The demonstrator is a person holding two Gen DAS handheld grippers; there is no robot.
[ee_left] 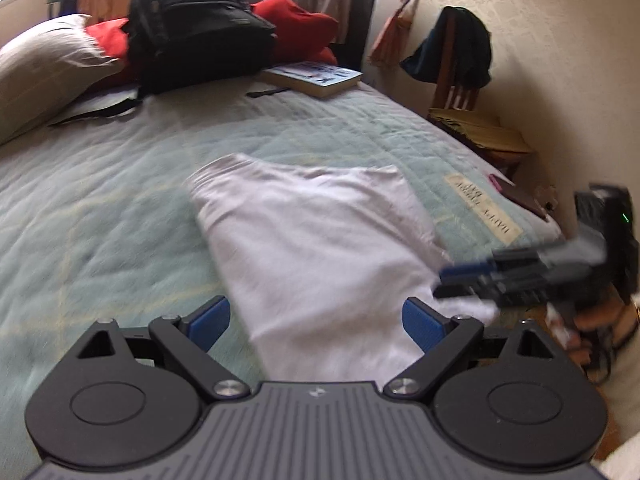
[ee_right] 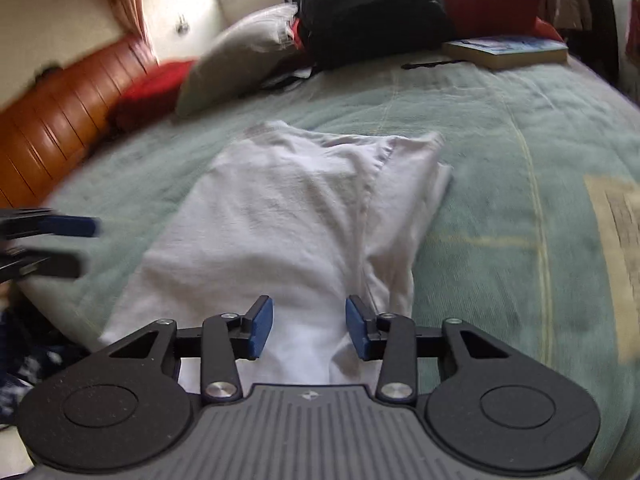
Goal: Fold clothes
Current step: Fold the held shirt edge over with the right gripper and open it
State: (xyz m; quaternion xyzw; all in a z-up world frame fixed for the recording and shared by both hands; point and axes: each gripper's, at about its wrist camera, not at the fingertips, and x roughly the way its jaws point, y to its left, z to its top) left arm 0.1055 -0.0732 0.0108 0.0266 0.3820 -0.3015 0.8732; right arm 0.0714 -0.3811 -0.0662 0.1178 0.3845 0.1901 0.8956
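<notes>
The white garment [ee_right: 288,216] lies folded lengthwise on the green bed cover [ee_right: 520,200]; the left tool [ee_left: 316,326] stands wide above its near end, gripping nothing; the right tool [ee_right: 310,328] is partly spread over the cloth, empty.

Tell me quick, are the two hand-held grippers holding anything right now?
Left hand-held gripper: open wide, holding nothing, over the white shirt.
Right hand-held gripper: open, holding nothing; the shirt lies below its pads.

White garment [ee_right: 288,216] — folded lengthwise, lying flat on the bed.
</notes>
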